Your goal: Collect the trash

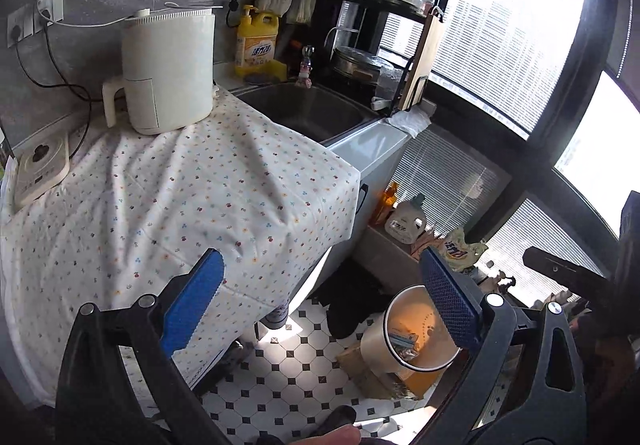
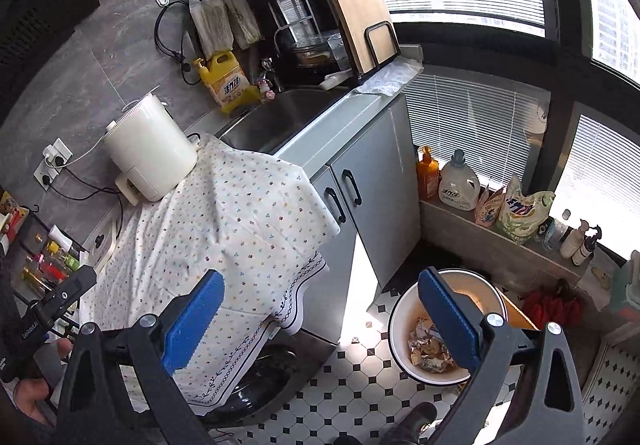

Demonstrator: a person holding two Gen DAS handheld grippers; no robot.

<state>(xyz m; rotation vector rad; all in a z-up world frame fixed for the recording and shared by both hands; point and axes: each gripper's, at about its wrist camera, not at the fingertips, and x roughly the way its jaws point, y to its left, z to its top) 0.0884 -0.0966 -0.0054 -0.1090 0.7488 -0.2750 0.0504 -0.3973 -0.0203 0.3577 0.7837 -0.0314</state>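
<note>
While both claws gape empty, the trash bin point(image 2: 436, 329) sits below the right gripper point(image 2: 320, 321).

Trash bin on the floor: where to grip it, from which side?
Grip the bin by its thin upper rim, from above, one finger inside and one outside. It stands upright with an open top, and the body looks too wide for the tool. Take the near rim; a box crowds the far side.

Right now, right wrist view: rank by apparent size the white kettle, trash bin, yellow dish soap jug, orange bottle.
1. trash bin and white kettle: look alike, bin partly hidden
2. yellow dish soap jug
3. orange bottle
</note>
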